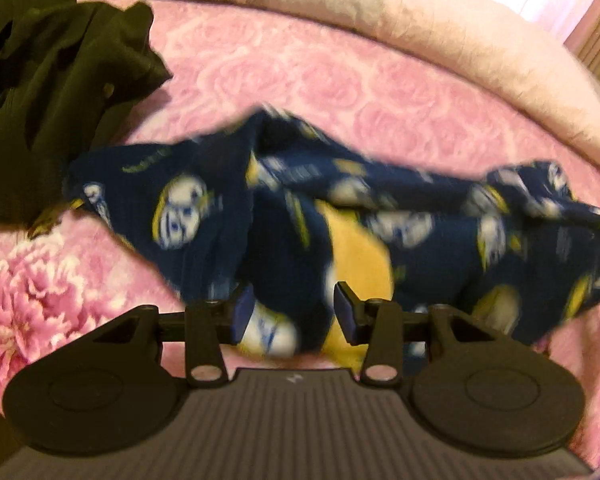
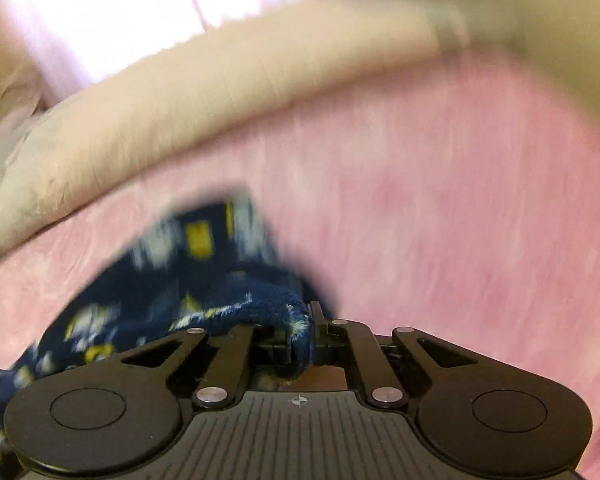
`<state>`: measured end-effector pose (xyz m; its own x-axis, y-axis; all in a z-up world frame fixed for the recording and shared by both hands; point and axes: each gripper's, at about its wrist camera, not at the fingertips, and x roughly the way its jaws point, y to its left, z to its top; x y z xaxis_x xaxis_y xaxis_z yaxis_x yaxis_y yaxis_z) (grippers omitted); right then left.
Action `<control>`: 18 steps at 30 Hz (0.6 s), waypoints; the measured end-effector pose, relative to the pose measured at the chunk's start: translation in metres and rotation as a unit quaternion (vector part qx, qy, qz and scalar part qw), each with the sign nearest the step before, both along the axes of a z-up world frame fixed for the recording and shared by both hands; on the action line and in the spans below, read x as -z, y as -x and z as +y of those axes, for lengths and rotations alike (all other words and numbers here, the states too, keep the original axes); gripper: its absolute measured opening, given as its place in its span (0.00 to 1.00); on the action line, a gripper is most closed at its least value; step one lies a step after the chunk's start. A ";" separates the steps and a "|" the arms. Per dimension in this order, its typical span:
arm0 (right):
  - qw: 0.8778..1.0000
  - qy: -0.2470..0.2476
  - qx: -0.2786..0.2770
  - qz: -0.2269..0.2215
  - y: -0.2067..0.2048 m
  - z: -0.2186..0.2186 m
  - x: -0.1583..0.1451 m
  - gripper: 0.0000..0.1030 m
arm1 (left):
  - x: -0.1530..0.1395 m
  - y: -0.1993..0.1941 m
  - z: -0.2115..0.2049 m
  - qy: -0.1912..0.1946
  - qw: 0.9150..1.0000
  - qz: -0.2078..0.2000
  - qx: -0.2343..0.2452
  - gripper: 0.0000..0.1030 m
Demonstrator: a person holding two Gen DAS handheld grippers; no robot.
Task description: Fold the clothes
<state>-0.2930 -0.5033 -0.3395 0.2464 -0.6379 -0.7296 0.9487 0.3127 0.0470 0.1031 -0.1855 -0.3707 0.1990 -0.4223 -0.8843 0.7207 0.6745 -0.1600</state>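
A navy fleece garment [image 1: 420, 216] printed with white and yellow helmets lies crumpled across the pink bedspread, showing a yellow lining. My left gripper [image 1: 294, 304] is closed on a thick bunch of it, which fills the gap between the blue pads [image 1: 346, 312]. In the blurred right wrist view, my right gripper [image 2: 300, 332] is shut on a folded edge of the same navy garment [image 2: 188, 280]. From there the cloth trails down to the left.
A dark green-black garment [image 1: 60, 80] lies heaped at the upper left of the pink floral bedspread [image 1: 300, 72]. A cream quilt roll [image 1: 420, 20] borders the far side of the bed and also appears in the right wrist view [image 2: 220, 92]. A bright window lies beyond.
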 end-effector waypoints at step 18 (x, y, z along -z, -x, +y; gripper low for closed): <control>0.994 -0.020 -0.075 0.077 -0.037 -0.058 -0.013 0.91 | -0.004 0.000 -0.022 0.007 1.000 0.005 0.012 0.38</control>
